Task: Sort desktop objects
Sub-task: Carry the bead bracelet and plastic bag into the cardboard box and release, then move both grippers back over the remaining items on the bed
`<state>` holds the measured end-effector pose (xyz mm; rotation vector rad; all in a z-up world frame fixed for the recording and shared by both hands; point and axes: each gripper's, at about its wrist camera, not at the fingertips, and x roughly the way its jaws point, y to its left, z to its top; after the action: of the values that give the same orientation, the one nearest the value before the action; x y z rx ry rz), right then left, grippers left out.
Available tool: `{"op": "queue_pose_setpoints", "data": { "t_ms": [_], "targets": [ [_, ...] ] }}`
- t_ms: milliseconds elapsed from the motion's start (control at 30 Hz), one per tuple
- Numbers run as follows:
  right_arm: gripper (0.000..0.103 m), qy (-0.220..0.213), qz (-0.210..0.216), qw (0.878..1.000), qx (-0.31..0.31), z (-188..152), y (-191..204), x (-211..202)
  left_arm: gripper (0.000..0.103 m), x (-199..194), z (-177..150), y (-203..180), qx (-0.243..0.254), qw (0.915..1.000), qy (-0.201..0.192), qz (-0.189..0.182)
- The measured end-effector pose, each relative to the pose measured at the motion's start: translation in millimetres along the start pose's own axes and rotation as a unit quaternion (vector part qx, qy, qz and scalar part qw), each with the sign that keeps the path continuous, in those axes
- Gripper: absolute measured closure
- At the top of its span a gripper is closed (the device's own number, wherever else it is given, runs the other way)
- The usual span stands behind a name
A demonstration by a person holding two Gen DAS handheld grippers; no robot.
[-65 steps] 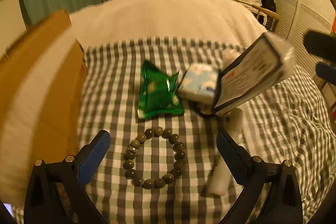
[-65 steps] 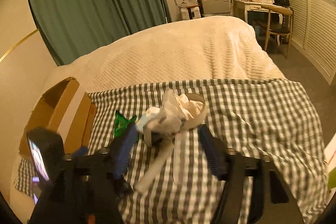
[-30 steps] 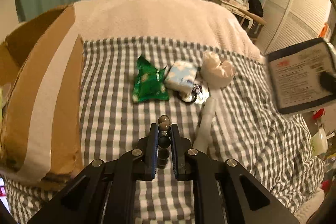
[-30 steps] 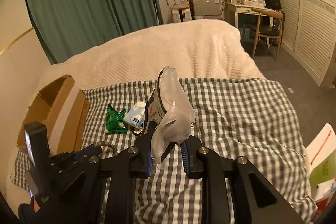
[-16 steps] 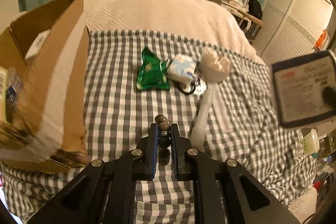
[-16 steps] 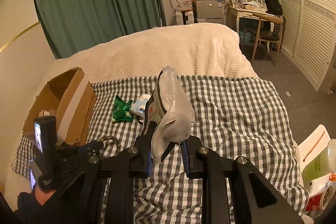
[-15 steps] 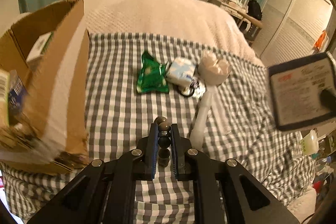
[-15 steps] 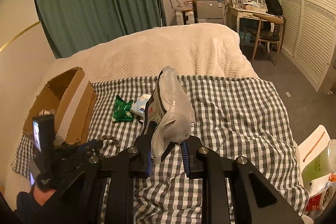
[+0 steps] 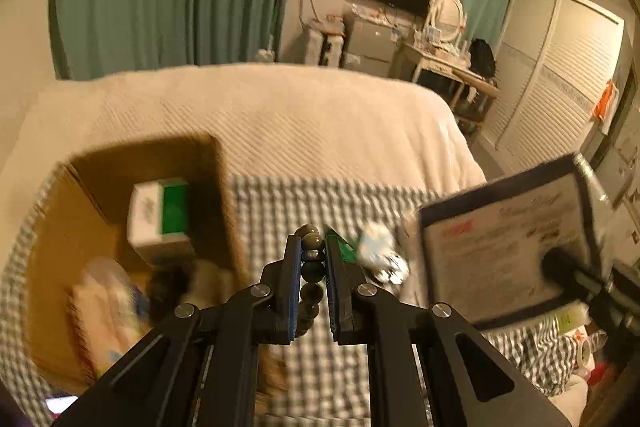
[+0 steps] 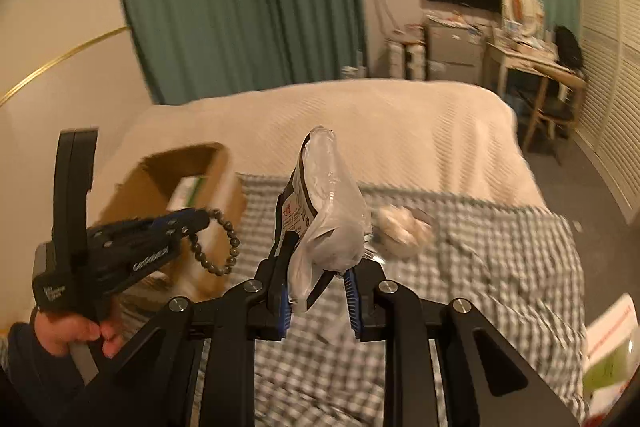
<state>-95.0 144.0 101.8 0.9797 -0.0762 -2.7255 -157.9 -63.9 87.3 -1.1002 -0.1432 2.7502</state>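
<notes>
with the left gripper [image 9: 313, 267] pinching the bead bracelet [image 10: 218, 243] just right of the open cardboard box [image 9: 72, 227] and the right gripper [image 10: 316, 279] clamping the plastic packet [image 10: 328, 223], carry both over the box before releasing

Left tongs [image 9: 311, 259] have lifted the bead bracelet [image 10: 218, 243] off the checked cloth [image 10: 500, 251] to beside the cardboard box [image 9: 80, 211]; right tongs [image 10: 316, 273] have raised the plastic packet [image 10: 324, 211] higher
</notes>
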Motion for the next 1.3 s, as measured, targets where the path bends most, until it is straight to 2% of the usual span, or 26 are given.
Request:
{"op": "queue_pose_setpoints", "data": {
  "t_ms": [200,333,533,567,600,633,667,700,733,833,1000,1100,1200,1300],
  "targets": [
    [0.082,0.012,0.081,0.996,-0.026,30,73,34,0.092,-11,25,58,-0.007,0.9992,-0.011,0.038],
    [0.082,0.041,0.102,0.992,-0.059,30,126,79,0.092,-6,25,99,-0.021,0.9978,-0.006,0.063],
    [0.079,0.079,0.104,0.988,-0.081,18,168,133,0.092,15,9,141,-0.025,0.9940,0.017,0.105],
    [0.072,0.082,0.103,0.988,-0.081,15,170,138,0.090,19,6,145,-0.027,0.9932,0.021,0.111],
    [0.068,0.084,0.104,0.988,-0.080,14,171,142,0.083,21,3,148,-0.029,0.9922,0.023,0.119],
    [0.058,0.084,0.102,0.988,-0.078,12,171,145,0.076,22,2,150,-0.030,0.9915,0.024,0.124],
    [0.051,0.082,0.101,0.989,-0.077,11,167,146,0.052,24,2,151,-0.032,0.9907,0.026,0.130],
    [0.048,0.079,0.099,0.989,-0.076,11,167,145,0.028,24,1,151,-0.033,0.9897,0.026,0.137],
    [0.046,0.074,0.096,0.990,-0.073,11,164,143,0.022,22,1,149,-0.033,0.9892,0.022,0.141],
    [0.044,0.061,0.097,0.991,-0.064,16,154,132,0.021,10,1,137,-0.034,0.9885,0.003,0.148],
    [0.044,0.028,0.074,0.996,-0.041,26,117,93,0.019,-8,8,105,-0.047,0.9920,0.000,0.117],
    [0.044,0.009,0.052,0.998,-0.015,28,84,61,0.011,-24,11,68,-0.040,0.9952,-0.016,0.088],
    [0.044,-0.007,0.025,1.000,0.008,26,51,27,0.009,-34,11,29,-0.027,0.9970,-0.030,0.066],
    [0.044,-0.019,-0.003,1.000,0.019,19,19,-3,0.005,-29,8,-12,-0.011,0.9986,-0.022,0.046]
  ]
}}
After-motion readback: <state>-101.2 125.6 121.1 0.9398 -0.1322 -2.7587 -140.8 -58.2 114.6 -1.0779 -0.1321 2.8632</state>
